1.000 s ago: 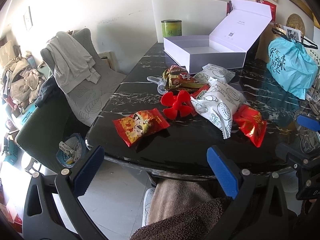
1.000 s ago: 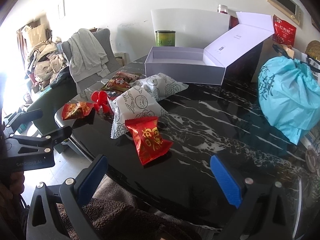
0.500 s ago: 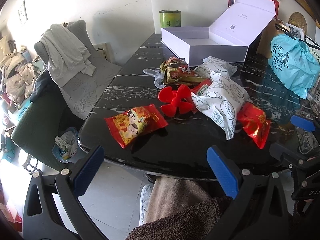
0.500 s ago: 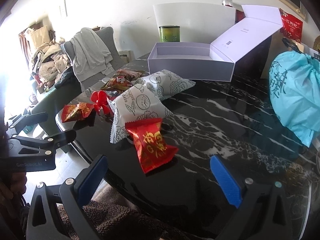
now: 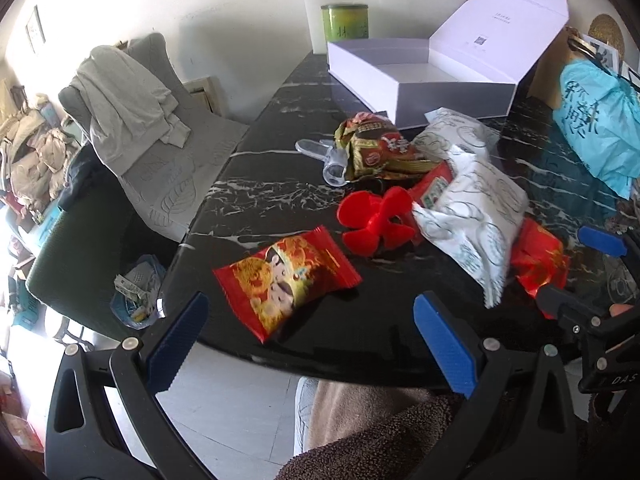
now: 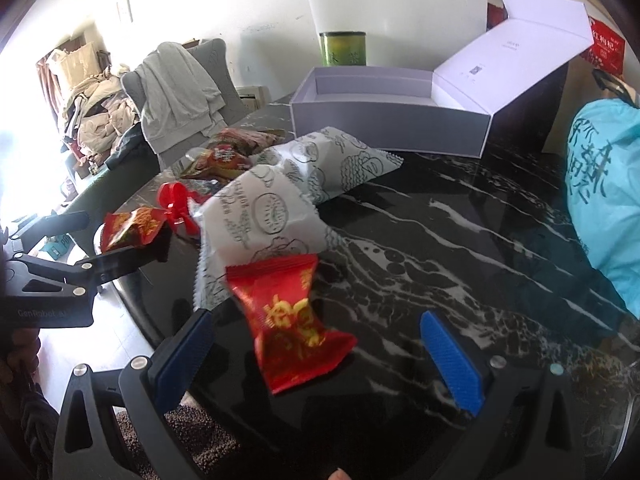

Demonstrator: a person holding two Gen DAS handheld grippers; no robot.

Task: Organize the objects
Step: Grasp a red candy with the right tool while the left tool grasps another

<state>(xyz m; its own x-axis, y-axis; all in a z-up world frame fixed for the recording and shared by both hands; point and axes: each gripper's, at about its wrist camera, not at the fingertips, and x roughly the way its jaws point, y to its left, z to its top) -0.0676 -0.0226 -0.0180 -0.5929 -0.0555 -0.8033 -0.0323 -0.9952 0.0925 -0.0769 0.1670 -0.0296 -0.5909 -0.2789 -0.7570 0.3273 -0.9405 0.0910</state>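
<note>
Snack packets lie in a loose heap on a black marble table [image 5: 280, 168]. A red and gold packet [image 5: 286, 280] lies nearest my left gripper [image 5: 312, 336], which is open just short of it. Behind it sit a red plastic flower [image 5: 374, 220], two white printed packets [image 5: 476, 216], and brown-green packets [image 5: 376, 148]. Another red packet [image 6: 290, 320] lies between the blue pads of my right gripper [image 6: 316, 356], which is open. An open white box [image 6: 384, 120] stands at the back with its lid raised.
A green tin [image 5: 345, 26] stands behind the box. A clear plastic scoop [image 5: 328, 158] lies left of the heap. A light blue bag [image 6: 604, 204] fills the table's right side. A chair draped with grey clothing [image 5: 128, 112] is at the left. A trash bin [image 5: 136, 296] sits on the floor.
Both grippers have moved forward toward the table. The red packets now appear closer to each gripper's fingers. Nothing on the table has shifted.
</note>
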